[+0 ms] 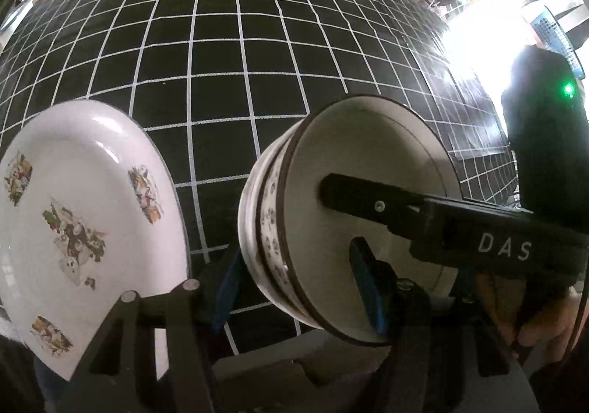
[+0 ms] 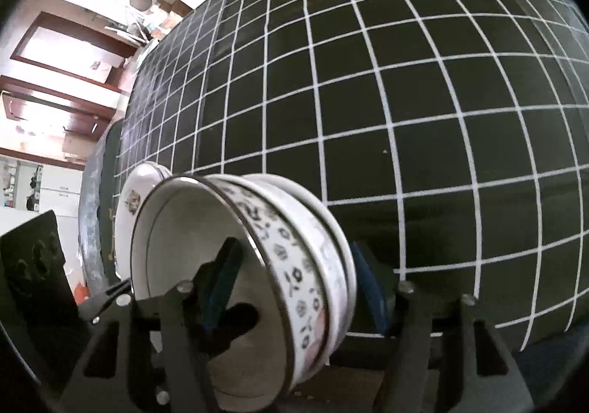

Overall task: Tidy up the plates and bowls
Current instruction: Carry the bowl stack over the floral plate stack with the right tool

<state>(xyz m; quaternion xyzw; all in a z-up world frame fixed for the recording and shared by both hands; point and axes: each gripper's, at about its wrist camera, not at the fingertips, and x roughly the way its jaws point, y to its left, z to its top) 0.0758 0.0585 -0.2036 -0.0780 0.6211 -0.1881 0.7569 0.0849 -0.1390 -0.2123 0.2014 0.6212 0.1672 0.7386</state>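
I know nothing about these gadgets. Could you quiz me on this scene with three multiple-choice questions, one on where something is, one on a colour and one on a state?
1. In the left wrist view, where is the plate relative to the bowl?
A. To its left
B. Inside it
C. To its right

2. What colour is the cloth on the table?
A. Plain white
B. Black with white grid lines
C. Red with black stripes

3. How does the bowl sit?
A. Upright
B. Upside down, flat on the cloth
C. Tipped on its side

Answers:
1. A: the plate fills the lower left, apart from the bowl.
2. B: the cloth is black squares divided by white lines.
3. C: the bowl's opening faces sideways, so its white inside shows.
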